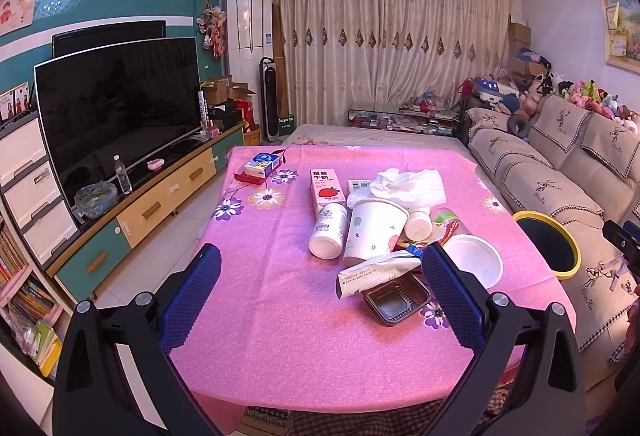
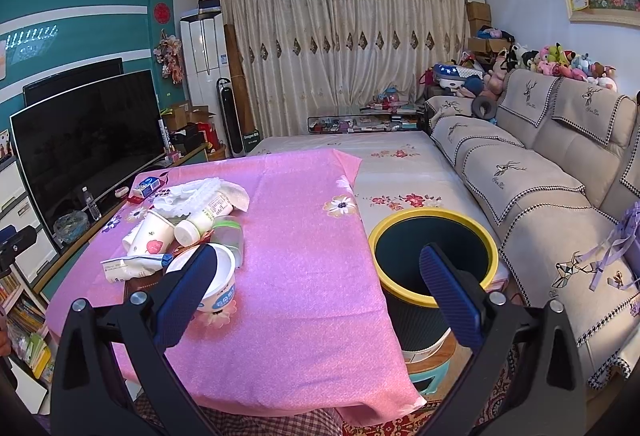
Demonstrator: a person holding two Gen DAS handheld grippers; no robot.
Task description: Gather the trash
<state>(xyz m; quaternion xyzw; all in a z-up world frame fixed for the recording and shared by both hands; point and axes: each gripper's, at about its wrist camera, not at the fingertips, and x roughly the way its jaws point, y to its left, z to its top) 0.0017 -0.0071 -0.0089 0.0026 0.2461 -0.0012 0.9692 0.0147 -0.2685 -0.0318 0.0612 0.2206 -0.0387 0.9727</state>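
Observation:
A pile of trash lies on the pink tablecloth [image 1: 260,316]: a strawberry milk carton [image 1: 326,189], a white bottle [image 1: 329,232], a paper cup [image 1: 374,232], crumpled tissue [image 1: 404,183], a white bowl [image 1: 474,262], a wrapper [image 1: 378,272] and a black plastic tray [image 1: 396,302]. The yellow-rimmed bin [image 2: 434,256] stands right of the table. My left gripper [image 1: 320,276] is open and empty, above the table before the pile. My right gripper [image 2: 320,268] is open and empty, between the white bowl [image 2: 216,280] and the bin.
A TV [image 1: 116,107] on a low cabinet stands on the left. A beige sofa [image 2: 540,195] with plush toys runs along the right. A tissue box [image 1: 262,163] sits at the table's far left corner. Curtains [image 1: 380,47] hang at the back.

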